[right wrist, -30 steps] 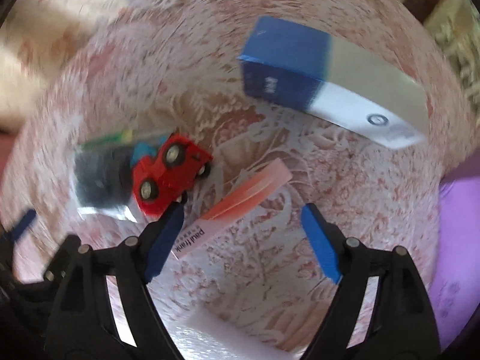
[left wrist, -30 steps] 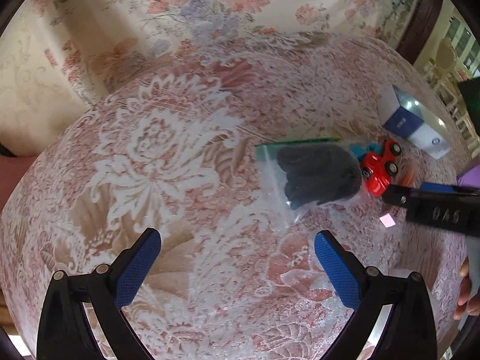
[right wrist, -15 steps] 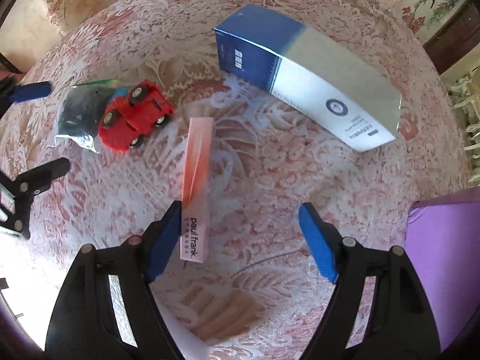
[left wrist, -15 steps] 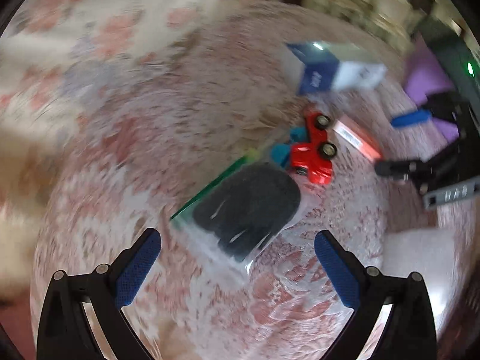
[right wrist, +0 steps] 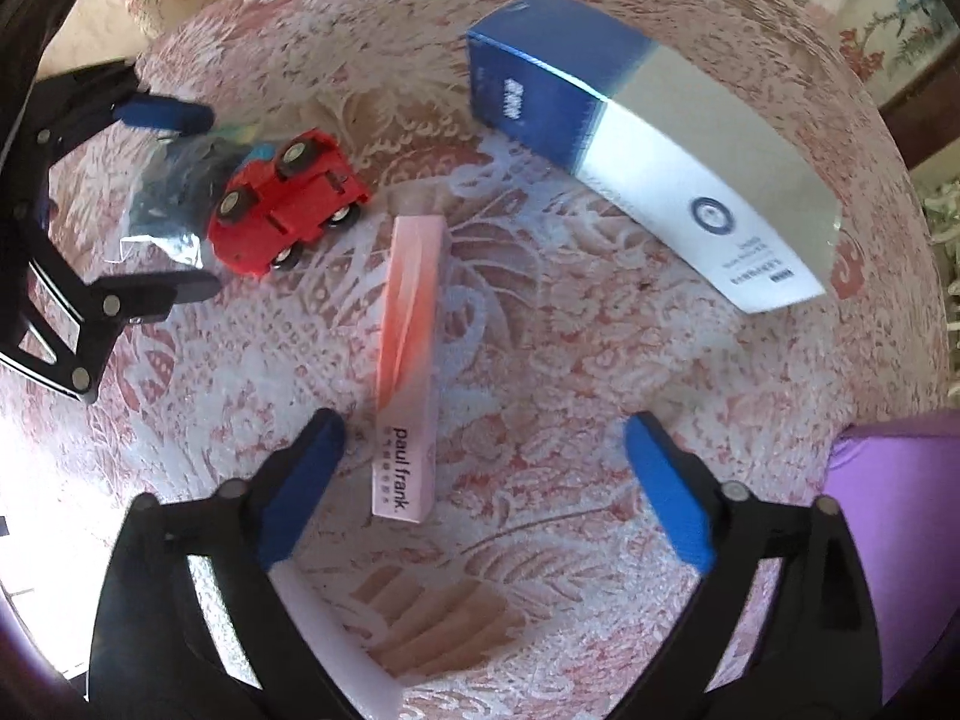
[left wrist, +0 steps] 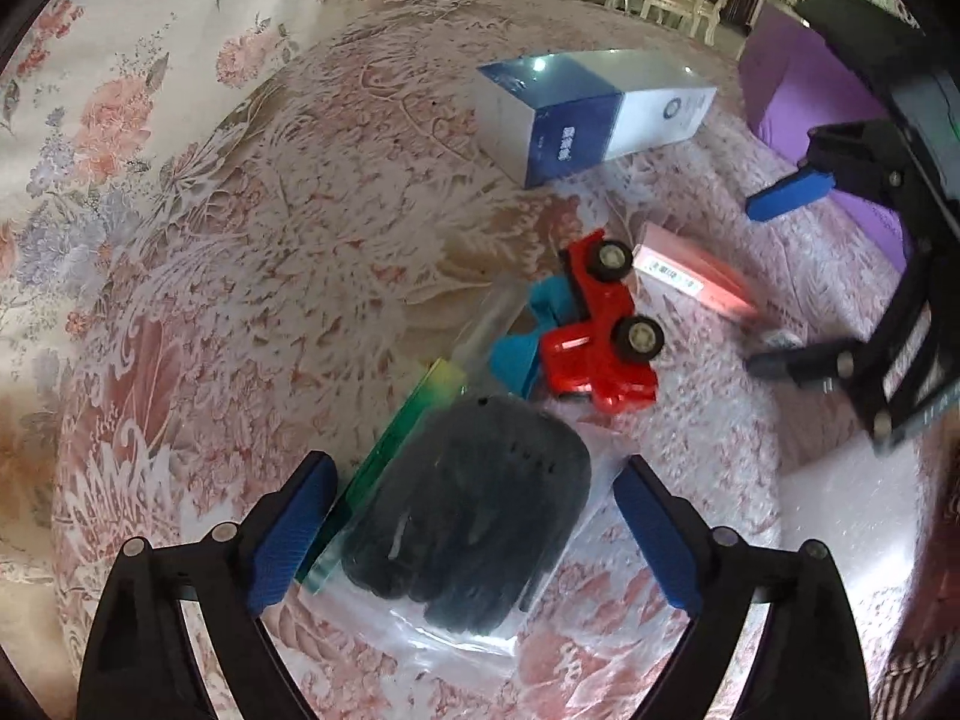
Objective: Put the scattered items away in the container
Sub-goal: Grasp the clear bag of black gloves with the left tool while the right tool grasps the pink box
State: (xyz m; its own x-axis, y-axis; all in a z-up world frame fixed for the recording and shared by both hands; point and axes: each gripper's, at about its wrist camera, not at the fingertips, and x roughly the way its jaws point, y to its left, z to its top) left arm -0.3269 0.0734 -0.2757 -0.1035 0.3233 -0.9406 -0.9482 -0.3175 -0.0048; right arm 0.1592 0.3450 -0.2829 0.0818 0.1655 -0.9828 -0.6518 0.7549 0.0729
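The left claw [left wrist: 471, 531] has swung in and now stands apart, straddling the bagged dark glove [left wrist: 474, 516]. Just beyond lies the red toy car [left wrist: 600, 330]. The right claw [right wrist: 480, 480], also apart, has closed on the pink box [right wrist: 408, 360]. Beyond the car, the blue-white carton [right wrist: 648, 138]; the purple container [right wrist: 888, 540] edges the table [right wrist: 540, 330], open cloth between.

Purple container [right wrist: 894, 540] cut off by the right edge, toy car [left wrist: 600, 330] hiding part of a blue object [left wrist: 519, 354], small print on the pink box [right wrist: 408, 360] unreadable
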